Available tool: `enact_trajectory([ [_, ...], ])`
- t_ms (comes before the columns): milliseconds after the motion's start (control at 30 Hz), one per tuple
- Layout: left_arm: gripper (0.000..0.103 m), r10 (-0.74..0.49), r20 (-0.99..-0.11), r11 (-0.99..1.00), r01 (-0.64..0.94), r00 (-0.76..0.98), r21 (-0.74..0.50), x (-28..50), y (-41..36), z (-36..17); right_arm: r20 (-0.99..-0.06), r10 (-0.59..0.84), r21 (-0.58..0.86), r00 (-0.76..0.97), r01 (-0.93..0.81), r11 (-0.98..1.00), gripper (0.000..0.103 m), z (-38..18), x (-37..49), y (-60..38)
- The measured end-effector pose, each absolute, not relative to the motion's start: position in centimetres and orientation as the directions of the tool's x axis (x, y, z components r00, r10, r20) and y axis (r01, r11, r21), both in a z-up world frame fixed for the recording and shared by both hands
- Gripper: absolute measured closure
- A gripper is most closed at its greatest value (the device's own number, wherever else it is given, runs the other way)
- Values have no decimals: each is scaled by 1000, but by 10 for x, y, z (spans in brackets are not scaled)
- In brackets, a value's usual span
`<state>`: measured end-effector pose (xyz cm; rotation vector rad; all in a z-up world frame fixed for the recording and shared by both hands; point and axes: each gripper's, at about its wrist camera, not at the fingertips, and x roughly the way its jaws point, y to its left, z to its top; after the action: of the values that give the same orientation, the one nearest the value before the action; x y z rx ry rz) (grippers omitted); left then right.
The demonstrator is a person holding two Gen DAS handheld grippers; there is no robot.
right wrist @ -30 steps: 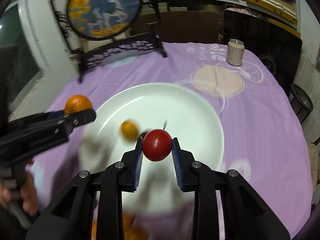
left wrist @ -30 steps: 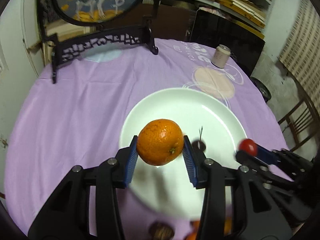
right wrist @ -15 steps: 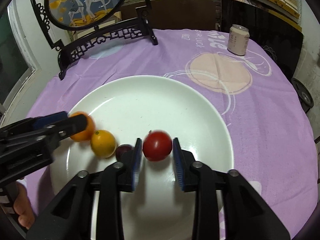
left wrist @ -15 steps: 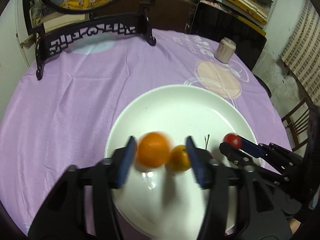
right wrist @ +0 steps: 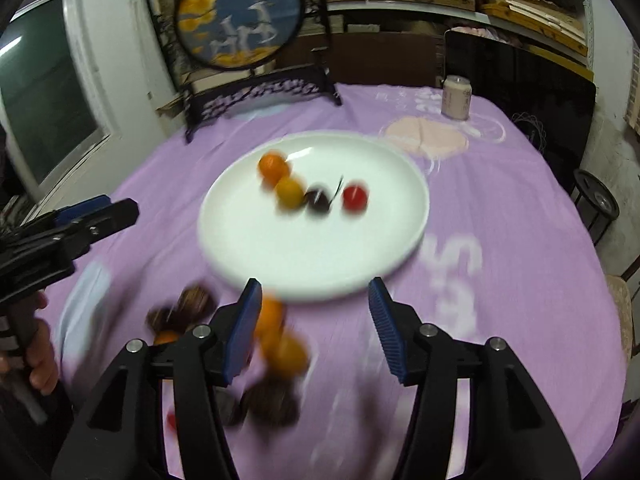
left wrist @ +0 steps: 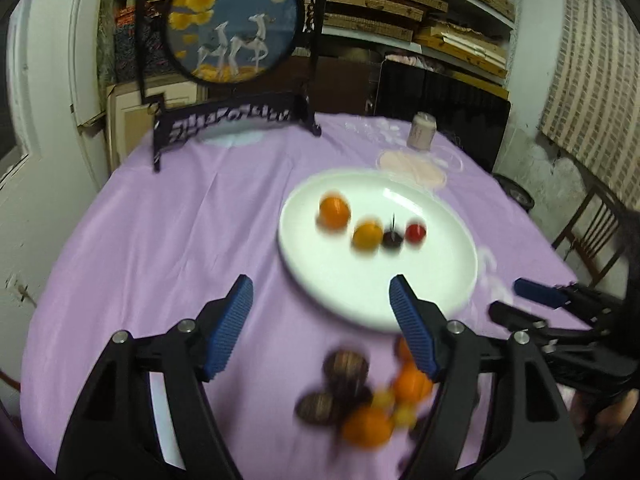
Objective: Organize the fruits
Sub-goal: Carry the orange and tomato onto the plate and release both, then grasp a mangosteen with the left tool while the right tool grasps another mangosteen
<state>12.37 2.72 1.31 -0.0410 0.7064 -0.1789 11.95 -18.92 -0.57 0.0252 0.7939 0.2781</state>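
Observation:
A white plate on the purple cloth holds a row of fruit: an orange, a smaller yellow-orange fruit, a dark cherry with a stem and a red tomato. My left gripper is open and empty, near the plate's front edge. My right gripper is open and empty, also in front of the plate. A blurred pile of oranges and dark brown fruits lies on the cloth in front of the plate.
A round painted screen on a black stand stands at the table's back. A pale can stands back right. The right gripper shows in the left wrist view; the left gripper shows in the right wrist view.
Both grippers opened, left the orange and the tomato on the plate, and drew back toward the near side. The loose fruit pile has come into view.

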Motion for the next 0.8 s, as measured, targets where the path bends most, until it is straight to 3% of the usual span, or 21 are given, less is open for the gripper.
enact_trajectory([
  [233,31,-134,-721,990,119,680,-72,83,49,-26,-752,250,99,610,-270,958,46,-28,66,-177],
  [600,31,-133,-763,991,90,632,-98,65,74,-49,-824,216,104,524,-235,966,46,-73,70,-174],
  [800,31,-142,-777,990,106,613,-97,65,70,-54,-797,168,16,580,-258,966,44,-78,82,-156],
])
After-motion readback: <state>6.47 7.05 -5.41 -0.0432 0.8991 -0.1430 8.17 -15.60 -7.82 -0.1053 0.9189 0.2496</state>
